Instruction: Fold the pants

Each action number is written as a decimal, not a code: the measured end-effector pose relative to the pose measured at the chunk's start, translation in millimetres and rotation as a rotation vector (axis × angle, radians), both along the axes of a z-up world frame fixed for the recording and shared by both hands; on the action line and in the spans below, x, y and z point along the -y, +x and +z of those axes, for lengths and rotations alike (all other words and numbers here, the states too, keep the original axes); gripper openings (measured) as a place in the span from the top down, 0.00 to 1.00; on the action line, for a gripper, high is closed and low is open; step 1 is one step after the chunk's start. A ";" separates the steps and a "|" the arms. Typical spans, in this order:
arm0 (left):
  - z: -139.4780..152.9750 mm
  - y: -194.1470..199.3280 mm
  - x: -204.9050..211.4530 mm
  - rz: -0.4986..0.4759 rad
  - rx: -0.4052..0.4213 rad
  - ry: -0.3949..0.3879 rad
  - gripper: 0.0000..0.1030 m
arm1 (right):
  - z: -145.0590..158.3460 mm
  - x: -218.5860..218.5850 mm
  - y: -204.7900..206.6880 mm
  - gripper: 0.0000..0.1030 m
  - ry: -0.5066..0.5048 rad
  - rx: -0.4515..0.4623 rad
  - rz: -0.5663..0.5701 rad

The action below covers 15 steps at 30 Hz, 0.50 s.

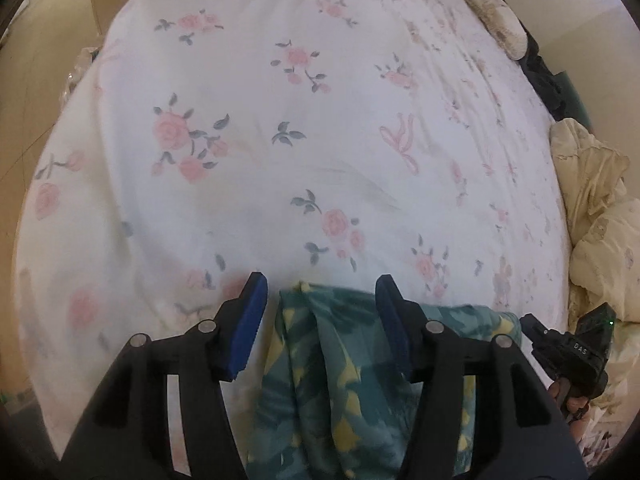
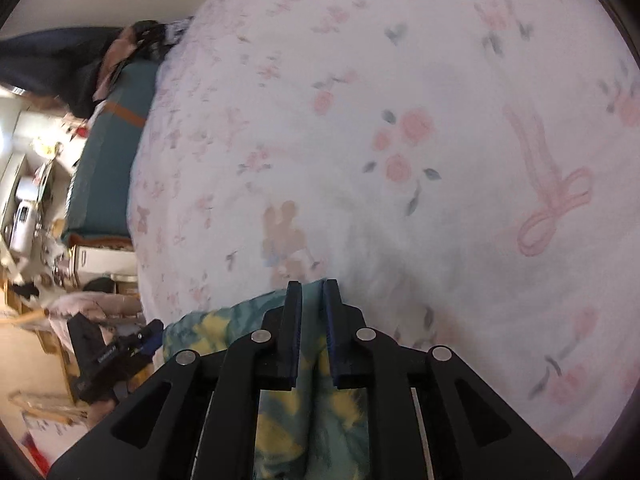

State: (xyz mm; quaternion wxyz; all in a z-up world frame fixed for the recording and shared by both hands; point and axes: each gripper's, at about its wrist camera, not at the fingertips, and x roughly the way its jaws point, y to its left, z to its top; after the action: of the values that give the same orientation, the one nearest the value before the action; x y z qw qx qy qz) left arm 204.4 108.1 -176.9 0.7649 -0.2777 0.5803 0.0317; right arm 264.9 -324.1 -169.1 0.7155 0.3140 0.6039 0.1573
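The pants are teal with yellow patches and lie at the near edge of a white floral bed sheet. My left gripper is open, its blue-padded fingers apart on either side of the pants' bunched edge. In the right wrist view my right gripper is shut on a fold of the pants, the cloth pinched between the two pads. The right gripper also shows in the left wrist view at the right, past the pants. The left gripper shows in the right wrist view at the lower left.
A cream quilt is heaped at the bed's right side, with a plush toy and dark clothes at the far right corner. In the right wrist view a teal mattress side and cluttered shelves stand beyond the bed's edge.
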 end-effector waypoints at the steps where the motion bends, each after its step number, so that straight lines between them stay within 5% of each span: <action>1: -2.5 1.3 0.9 0.002 -0.001 -0.002 0.58 | -4.5 1.3 0.1 0.86 0.018 -0.013 -0.001; 3: -4.0 2.5 4.6 -0.024 -0.004 -0.006 0.68 | -14.0 2.2 0.8 0.86 0.063 -0.050 -0.009; 6: -3.2 7.0 11.2 -0.058 -0.001 0.019 0.69 | -14.0 2.3 -0.2 0.84 0.099 -0.050 -0.020; 8: -3.2 6.3 9.9 -0.049 -0.001 0.014 0.69 | -10.5 2.9 0.2 0.69 0.114 -0.039 -0.032; 9: -4.1 6.5 10.3 -0.049 -0.005 0.016 0.69 | -10.2 4.0 0.3 0.52 0.131 -0.042 -0.040; 11: -5.5 7.7 11.9 -0.058 -0.005 0.023 0.70 | -10.1 -0.2 1.3 0.51 0.100 -0.044 -0.033; 12: -5.9 8.5 13.3 -0.064 -0.003 0.027 0.70 | -9.4 -6.4 1.8 0.56 0.048 -0.039 -0.002; 14: -6.8 9.6 17.6 -0.094 0.003 0.035 0.95 | -9.3 -15.8 2.2 0.79 0.015 -0.025 0.030; 15: -7.0 10.4 21.3 -0.115 -0.008 0.052 0.97 | -7.7 -18.2 1.4 0.92 0.003 -0.011 0.039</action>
State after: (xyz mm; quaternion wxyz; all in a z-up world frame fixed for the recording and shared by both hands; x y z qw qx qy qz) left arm 214.8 86.9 -183.9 0.7702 -0.2239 0.5972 0.0037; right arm 266.3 -305.8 -176.9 0.7085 0.3041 0.6138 0.1700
